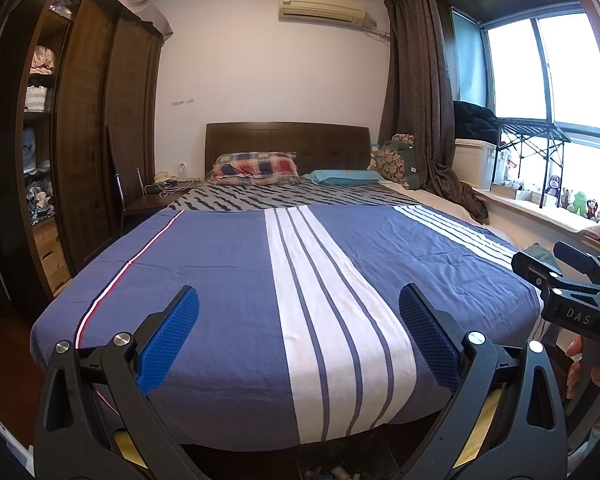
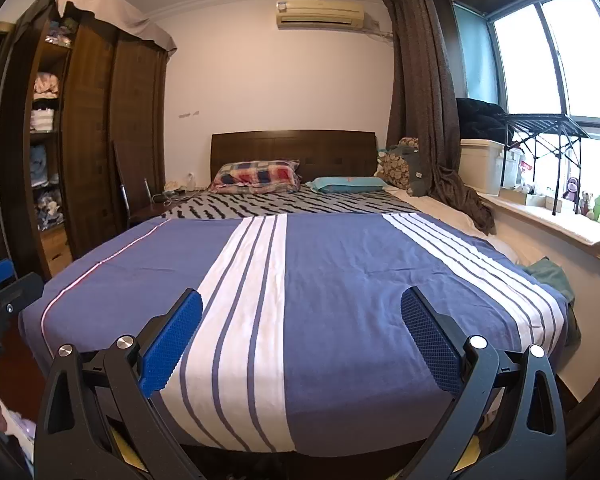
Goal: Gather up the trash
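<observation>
No clear piece of trash shows on the bed (image 1: 220, 264). Its blue cover with white stripes (image 2: 340, 280) lies flat and bare. My left gripper (image 1: 298, 300) hovers open over the foot of the bed, nothing between its blue pads. My right gripper (image 2: 302, 300) is open too and empty, at the same height. In the left wrist view the right gripper's body (image 1: 560, 280) sits at the right edge with a hand on it. A few small blurred items (image 1: 336, 472) lie on the floor below the bed's edge; I cannot tell what they are.
A dark wardrobe (image 1: 84, 128) with open shelves stands at left, with a chair and a small table (image 1: 156, 196) by the headboard. Pillows (image 1: 256, 166) lie at the far end. A green cloth (image 2: 548, 272) lies at the bed's right edge. The window sill (image 2: 560, 216) carries boxes, a rack and toys.
</observation>
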Tool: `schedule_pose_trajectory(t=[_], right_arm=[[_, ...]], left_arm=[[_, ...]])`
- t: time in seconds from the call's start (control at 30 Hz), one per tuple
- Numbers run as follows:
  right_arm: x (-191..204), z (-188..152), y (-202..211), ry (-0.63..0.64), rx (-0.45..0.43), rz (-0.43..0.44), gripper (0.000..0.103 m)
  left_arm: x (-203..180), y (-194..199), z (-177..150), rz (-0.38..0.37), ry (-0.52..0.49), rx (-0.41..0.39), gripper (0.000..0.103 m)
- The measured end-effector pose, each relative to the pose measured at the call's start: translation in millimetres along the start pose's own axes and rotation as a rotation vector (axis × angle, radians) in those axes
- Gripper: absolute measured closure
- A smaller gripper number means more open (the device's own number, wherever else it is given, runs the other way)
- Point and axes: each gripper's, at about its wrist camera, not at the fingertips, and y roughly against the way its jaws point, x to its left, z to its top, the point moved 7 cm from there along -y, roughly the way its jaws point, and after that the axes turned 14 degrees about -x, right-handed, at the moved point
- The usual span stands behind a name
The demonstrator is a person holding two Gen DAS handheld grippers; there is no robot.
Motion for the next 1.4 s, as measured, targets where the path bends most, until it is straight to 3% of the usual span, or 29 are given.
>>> schedule_pose_trajectory(t=[1.4], right_arm=[[7.1,0.7,1.1,-0.007,0.003,0.0,0.003]], left_arm=[[-2.8,2.1,1.0,-0.001,-0.001,-0.004,0.008]])
